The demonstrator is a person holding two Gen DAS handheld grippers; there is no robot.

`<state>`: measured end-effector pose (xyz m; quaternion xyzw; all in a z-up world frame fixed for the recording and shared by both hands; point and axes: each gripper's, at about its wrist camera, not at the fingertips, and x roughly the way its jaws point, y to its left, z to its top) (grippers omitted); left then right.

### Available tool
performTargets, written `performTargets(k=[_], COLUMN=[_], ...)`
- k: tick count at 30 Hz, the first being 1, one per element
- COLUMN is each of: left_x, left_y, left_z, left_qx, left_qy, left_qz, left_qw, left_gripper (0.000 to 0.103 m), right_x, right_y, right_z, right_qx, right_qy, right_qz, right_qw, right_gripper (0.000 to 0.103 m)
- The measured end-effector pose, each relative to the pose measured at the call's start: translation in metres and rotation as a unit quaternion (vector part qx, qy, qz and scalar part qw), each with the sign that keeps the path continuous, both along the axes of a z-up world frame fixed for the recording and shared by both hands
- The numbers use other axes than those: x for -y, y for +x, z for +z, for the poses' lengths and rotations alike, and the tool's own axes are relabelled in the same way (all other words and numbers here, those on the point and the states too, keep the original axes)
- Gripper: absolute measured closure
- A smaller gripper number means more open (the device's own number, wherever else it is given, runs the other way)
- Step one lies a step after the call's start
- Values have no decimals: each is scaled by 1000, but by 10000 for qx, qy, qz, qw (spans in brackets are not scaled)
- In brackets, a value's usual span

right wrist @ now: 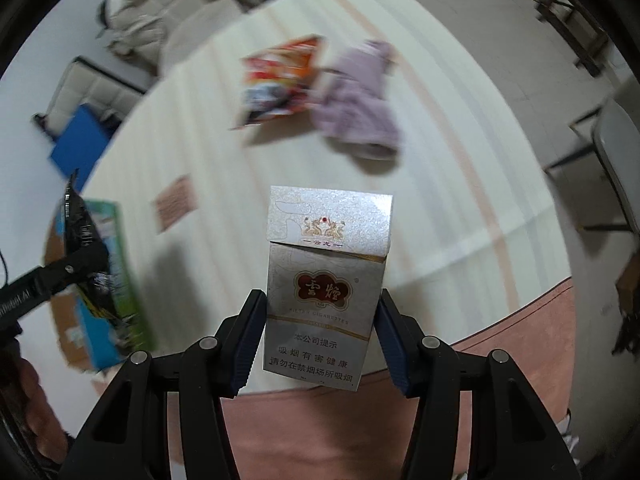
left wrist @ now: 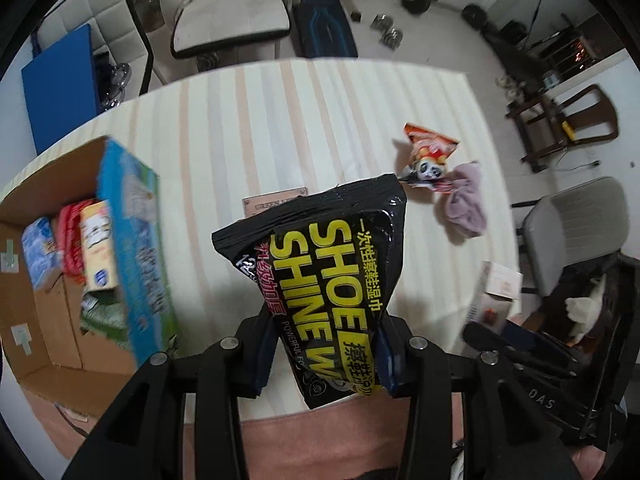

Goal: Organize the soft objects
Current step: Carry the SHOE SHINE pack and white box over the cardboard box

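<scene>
Aloft, my left gripper [left wrist: 324,344] pinches the wipes pack [left wrist: 324,268] low (soft, slick, sagging); my right gripper [right wrist: 316,332] clamps the cigarette box [right wrist: 324,280], light, crushable, above the table [right wrist: 460,200].

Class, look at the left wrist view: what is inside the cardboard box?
In the cardboard box stand several packets: a light blue one, a red one, a cream one and something green. A blue-green flap covers the rest.

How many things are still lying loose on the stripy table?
2: an orange snack packet near the table's far side, and a purple cloth right beside it. More may be hidden behind the held packs.
</scene>
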<state>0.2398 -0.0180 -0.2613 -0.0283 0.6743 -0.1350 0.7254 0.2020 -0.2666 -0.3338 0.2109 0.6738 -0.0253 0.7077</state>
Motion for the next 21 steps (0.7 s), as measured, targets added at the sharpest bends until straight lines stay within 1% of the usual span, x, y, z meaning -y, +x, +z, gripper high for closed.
performTargets(k=[2, 4, 6, 7, 8, 9, 10, 12, 15, 16, 17, 19, 21], left_x=[-16, -46, -70, -85, -109, -129, -147, -186, -238, -258, -274, -298, -325], left_y=[-3, -7, -8, -9, -9, -7, -5, -4, -3, -3, -1, 2, 7], left_z=[20, 39, 52, 58, 64, 65, 59, 57, 44, 38, 30, 13, -11], left_qx=[103, 202, 284, 337, 403, 424, 433, 406, 291, 223, 134, -56, -335], left_qy=[-83, -186, -124, -68, 49, 161, 250, 441, 648, 737, 801, 863, 871], left_qz=[40, 118, 152, 221, 291, 379, 486, 669, 883, 962, 1000, 1122, 1254], left_qw=[9999, 9996, 9994, 9992, 9988, 9983, 9976, 9960, 9936, 9924, 9917, 9899, 9877], left_gripper=[65, 65, 65, 65, 65, 65, 65, 65, 65, 65, 65, 65, 65], right_x=[-18, -49, -75, -100, -116, -138, -158, -199, -266, -290, -314, -358, -390], right_y=[5, 2, 2, 3, 3, 6, 6, 12, 23, 27, 31, 38, 43], right_z=[19, 38, 55, 65, 71, 79, 83, 88, 84, 80, 75, 62, 46], right_qx=[147, 290, 424, 506, 568, 627, 668, 704, 646, 613, 545, 417, 313], right_qy=[100, 261, 337, 396, 473, 563, 616, 724, 920, 958, 1038, 1076, 1040], right_qz=[155, 340, 470, 591, 666, 795, 911, 1120, 1446, 1558, 1811, 2000, 2129], right_qw=[9997, 9987, 9974, 9962, 9950, 9933, 9917, 9886, 9831, 9812, 9764, 9730, 9710], right_gripper=[46, 46, 46, 46, 46, 46, 46, 46, 46, 46, 46, 46, 46])
